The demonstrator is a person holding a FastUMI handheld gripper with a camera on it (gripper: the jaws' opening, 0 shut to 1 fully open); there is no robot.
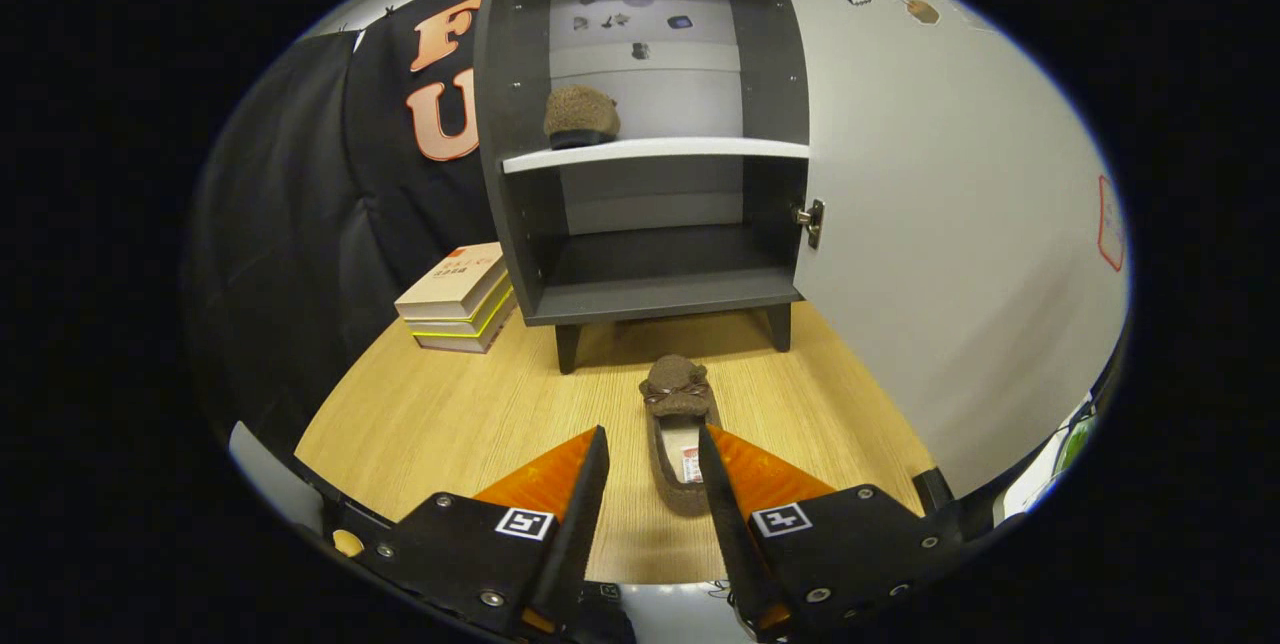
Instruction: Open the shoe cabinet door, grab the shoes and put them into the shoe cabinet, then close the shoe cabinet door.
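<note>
The gripper is spread wide and holds nothing. A shoe lies low in the frame's centre on the table, its long axis running away between the fingertips, toe toward the cabinet. The door is open, and another shoe sits on the shelf, upper centre.

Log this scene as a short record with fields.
cabinet: on table, two compartments
door: open, swung right
shelf shoe: on upper shelf, left side
table shoe: toe toward cabinet, heel between the tool's fingers, untouched
tool: open
books: stacked left of cabinet
</note>
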